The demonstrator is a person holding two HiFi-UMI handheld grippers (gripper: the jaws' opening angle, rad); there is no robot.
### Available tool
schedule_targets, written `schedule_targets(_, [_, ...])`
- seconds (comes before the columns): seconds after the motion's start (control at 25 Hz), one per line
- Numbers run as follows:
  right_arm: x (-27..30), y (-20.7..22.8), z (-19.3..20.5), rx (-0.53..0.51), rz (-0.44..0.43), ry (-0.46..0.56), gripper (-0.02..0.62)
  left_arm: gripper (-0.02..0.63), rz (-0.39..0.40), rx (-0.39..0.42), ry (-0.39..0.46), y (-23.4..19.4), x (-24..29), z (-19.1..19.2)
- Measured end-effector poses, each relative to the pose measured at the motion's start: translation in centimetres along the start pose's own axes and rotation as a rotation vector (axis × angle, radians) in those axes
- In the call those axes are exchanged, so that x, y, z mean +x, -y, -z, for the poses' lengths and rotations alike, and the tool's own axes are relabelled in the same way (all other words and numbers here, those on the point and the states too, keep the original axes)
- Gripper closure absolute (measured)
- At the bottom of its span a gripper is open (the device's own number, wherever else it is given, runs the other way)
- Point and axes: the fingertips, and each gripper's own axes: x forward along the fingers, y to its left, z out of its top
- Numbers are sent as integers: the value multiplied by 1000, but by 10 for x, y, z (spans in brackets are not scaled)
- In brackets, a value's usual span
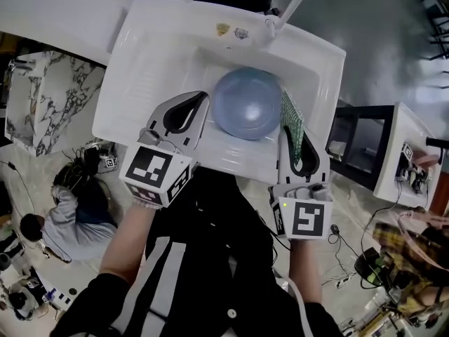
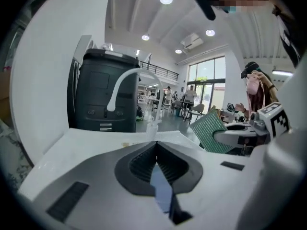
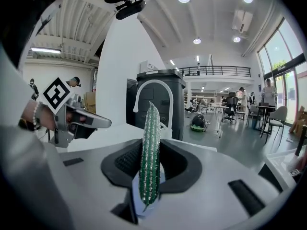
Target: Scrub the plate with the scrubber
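Note:
A round blue plate (image 1: 247,104) lies in the basin of the white sink (image 1: 158,58). My left gripper (image 1: 204,97) hangs over the sink's front rim just left of the plate, jaws shut. Its own view shows the left gripper (image 2: 156,146) closed at the tips, with a blue sliver behind the gap. My right gripper (image 1: 289,137) sits at the plate's right side, shut on a green glittery scrubber (image 1: 292,121) that stands up edge-on. In the right gripper view the scrubber (image 3: 150,123) rises between the jaws of the right gripper (image 3: 151,150).
A white faucet (image 1: 293,7) arches over the sink's back edge. A marbled cabinet (image 1: 42,97) stands at the left and a black-and-white shelf unit (image 1: 382,149) at the right. A person (image 1: 63,220) crouches on the floor at the lower left. A dark bin (image 3: 160,97) stands behind the sink.

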Motion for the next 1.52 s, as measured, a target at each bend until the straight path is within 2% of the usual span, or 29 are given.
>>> schedule_targets(0.28, [15,9,13,6,2,-22,500,606,17,-127,-162,-16,48,57])
schedule_targets(0.64, [25,14,43,39,3,-96,500,502,26,-233,-392,-34,94,122])
schedule_targets(0.76, [30,17,48,49,11,-96,500,495,33,-248,-463,-39,109,144])
schedule_targets(0.88, [31,17,54,59,17,-108,500,495,-1,-262,-549,-47,117,171])
schedule_targets(1.0, [31,20,61,74,30,-130,500,481,-55,-332,-637,-56,122,197])
schedule_targets(1.32, [38,18,72,79,36,-161,500,469,-102,-401,-738,-70,141,238])
schedule_targets(1.52, [40,17,76,105,41,-168,500,465,-122,-376,-797,-75,146,263])
